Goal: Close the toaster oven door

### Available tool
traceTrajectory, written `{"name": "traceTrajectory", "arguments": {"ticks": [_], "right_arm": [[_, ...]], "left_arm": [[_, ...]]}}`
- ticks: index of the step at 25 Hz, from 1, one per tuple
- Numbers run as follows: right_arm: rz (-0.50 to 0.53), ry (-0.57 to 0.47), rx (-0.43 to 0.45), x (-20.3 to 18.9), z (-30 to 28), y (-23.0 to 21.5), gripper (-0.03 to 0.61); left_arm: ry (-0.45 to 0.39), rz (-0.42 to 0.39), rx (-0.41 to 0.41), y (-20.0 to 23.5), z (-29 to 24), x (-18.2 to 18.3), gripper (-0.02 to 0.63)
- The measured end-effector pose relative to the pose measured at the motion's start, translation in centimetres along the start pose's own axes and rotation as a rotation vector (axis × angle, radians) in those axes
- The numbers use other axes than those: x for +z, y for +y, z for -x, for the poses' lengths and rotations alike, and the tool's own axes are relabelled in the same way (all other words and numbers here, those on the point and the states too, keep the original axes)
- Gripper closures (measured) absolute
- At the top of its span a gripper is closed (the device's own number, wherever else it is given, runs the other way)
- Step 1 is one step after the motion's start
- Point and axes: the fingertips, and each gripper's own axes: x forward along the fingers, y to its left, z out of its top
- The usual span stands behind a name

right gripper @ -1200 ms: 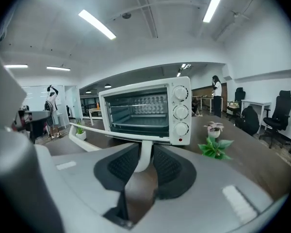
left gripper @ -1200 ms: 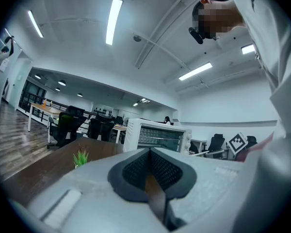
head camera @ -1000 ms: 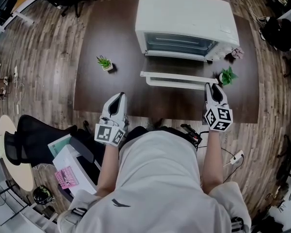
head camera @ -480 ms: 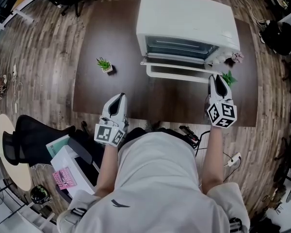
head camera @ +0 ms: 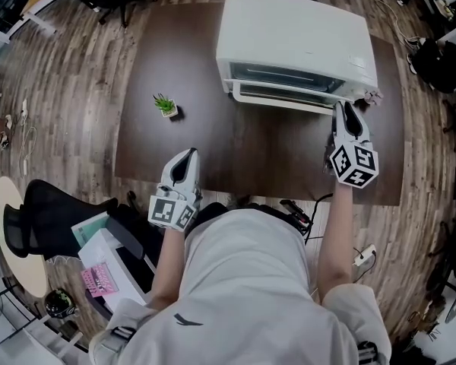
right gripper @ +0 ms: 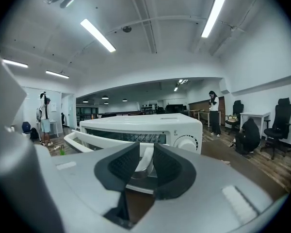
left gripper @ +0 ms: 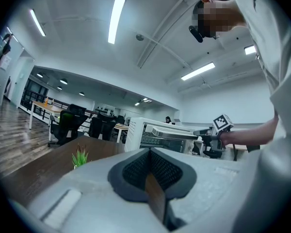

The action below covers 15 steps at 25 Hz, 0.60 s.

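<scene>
The white toaster oven (head camera: 296,29) stands at the back of the dark table (head camera: 235,154). Its glass door (head camera: 289,93) is tilted up, almost against the oven front. My right gripper (head camera: 345,106) is at the door's right end, and the white door handle (right gripper: 144,160) sits between its pads; the jaws are closing on it. The oven (right gripper: 150,125) fills the middle of the right gripper view. My left gripper (head camera: 185,155) hangs over the table's near edge, shut and holding nothing. From there the oven (left gripper: 155,135) shows far ahead.
A small potted plant (head camera: 166,105) stands on the table's left part. Another small pot (head camera: 374,97) peeks out by the oven's right corner. A black office chair (head camera: 53,211) and a box with papers (head camera: 110,257) sit on the floor at left.
The door has swung up from lying flat to nearly against the oven. My right gripper rose and moved toward the oven with the handle. The left gripper stayed put.
</scene>
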Motion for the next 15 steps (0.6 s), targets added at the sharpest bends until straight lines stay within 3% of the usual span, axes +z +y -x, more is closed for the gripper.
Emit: {"name": "traceTrajectory", "arguments": {"ticks": [15], "right_arm": [[0.034, -0.060, -0.018, 2.8, -4.0, -0.9, 0.506]], "left_arm": [[0.004, 0.008, 0.020, 0.9, -0.3, 0.1, 0.611]]}}
